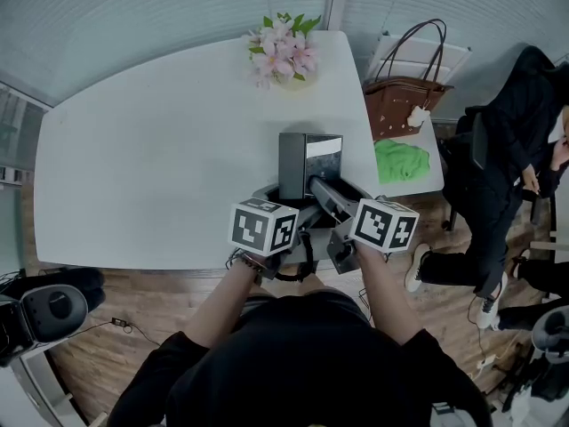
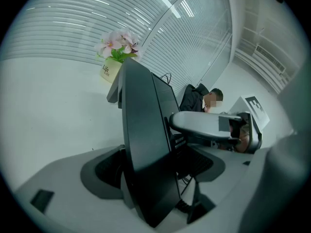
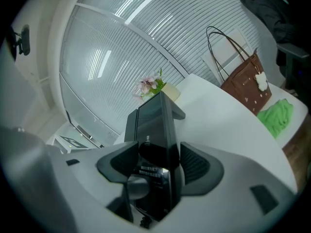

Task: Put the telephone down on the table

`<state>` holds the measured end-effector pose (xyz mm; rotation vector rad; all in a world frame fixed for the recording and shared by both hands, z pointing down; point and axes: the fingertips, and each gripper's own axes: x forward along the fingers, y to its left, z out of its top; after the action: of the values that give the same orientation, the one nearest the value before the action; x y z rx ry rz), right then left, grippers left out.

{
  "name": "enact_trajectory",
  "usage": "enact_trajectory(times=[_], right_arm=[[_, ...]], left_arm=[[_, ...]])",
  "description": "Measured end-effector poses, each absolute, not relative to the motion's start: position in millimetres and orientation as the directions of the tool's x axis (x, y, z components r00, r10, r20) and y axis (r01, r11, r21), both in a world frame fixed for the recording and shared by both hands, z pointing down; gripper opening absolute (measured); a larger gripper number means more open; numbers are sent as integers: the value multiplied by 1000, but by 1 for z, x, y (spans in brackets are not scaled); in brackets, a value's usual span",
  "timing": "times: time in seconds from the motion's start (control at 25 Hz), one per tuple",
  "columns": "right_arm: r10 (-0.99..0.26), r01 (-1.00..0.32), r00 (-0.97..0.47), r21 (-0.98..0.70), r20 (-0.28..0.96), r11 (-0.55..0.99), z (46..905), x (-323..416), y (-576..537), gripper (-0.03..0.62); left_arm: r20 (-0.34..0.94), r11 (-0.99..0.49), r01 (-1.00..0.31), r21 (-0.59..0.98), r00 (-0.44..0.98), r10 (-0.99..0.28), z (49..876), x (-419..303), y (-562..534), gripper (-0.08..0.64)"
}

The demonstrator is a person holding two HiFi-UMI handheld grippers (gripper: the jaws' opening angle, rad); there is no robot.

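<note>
A dark desk telephone [image 1: 298, 163] stands upright near the front edge of the white table [image 1: 160, 149]. Its grey handset [image 1: 324, 198] reaches toward me from the phone's right side. My left gripper [image 1: 283, 198] has the phone's body [image 2: 143, 130] edge-on between its jaws, and whether both pads press on it is unclear. My right gripper [image 1: 345, 213] stands wide open around the near end of the handset [image 3: 155, 154], and the phone body [image 3: 155, 118] rises just behind it. In the left gripper view the handset [image 2: 204, 123] runs level into the right gripper [image 2: 245, 130].
A pot of pink flowers [image 1: 283, 52] stands at the table's far edge. A brown handbag [image 1: 404, 96] and a green cloth [image 1: 402, 158] lie on a side surface to the right. A seated person [image 1: 498, 149] is at the far right.
</note>
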<state>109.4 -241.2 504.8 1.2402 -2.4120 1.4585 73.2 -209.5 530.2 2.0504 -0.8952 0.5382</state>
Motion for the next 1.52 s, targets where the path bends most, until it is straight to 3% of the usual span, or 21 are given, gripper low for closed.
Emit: enact_trajectory(times=[0.76,1.52], right_arm=[[-612,-672,-661,-705,434,226,502,109,-236,258],[-675,-745,-614,-584,409,323,466,110,-247,273]], left_arm=[[650,-441,-785,434,612,-451,524,59,-209,402],[562,-469,-798,379,601,-568,482,35,-229,402]])
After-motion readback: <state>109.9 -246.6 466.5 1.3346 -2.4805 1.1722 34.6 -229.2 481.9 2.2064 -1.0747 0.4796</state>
